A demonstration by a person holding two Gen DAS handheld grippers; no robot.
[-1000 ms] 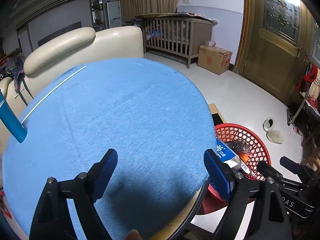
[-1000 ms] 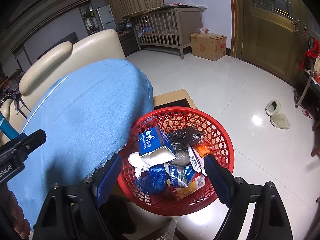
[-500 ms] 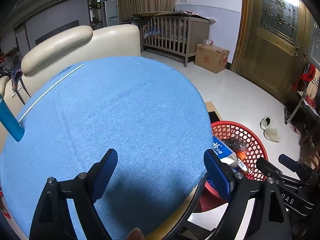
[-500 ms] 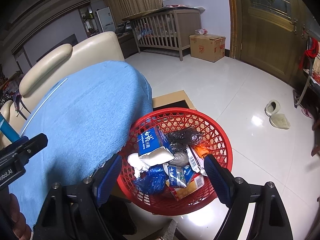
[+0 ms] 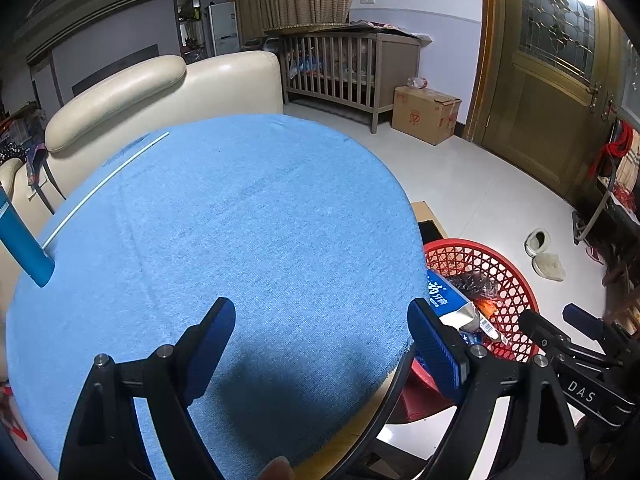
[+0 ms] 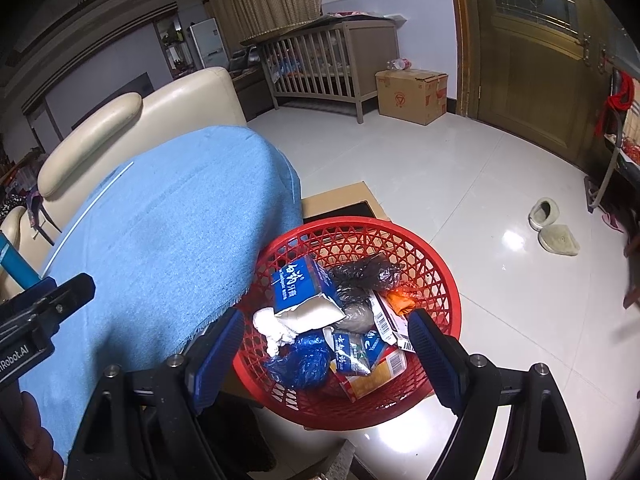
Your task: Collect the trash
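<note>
A red mesh basket (image 6: pixel 440 272) stands on the floor beside the table and holds several pieces of trash: a blue and white carton (image 6: pixel 304 292), a black bag (image 6: pixel 366 274), a blue bag (image 6: pixel 306 362) and small packets. My right gripper (image 6: pixel 324 346) is open and empty above the basket. My left gripper (image 5: pixel 320 340) is open and empty over the blue cloth (image 5: pixel 224 240) on the round table. The basket also shows in the left wrist view (image 5: pixel 504 272) past the table's right edge.
A thin white stick (image 5: pixel 108 184) lies on the cloth near the far left edge. A cream sofa (image 5: pixel 160 88) stands behind the table. A crib (image 5: pixel 348 68), a cardboard box (image 5: pixel 426 114), a wooden door (image 5: pixel 544 100) and slippers (image 5: pixel 546 254) are across the tiled floor.
Both grippers have drifted slightly; the views are almost the same. Both stay open and empty.
</note>
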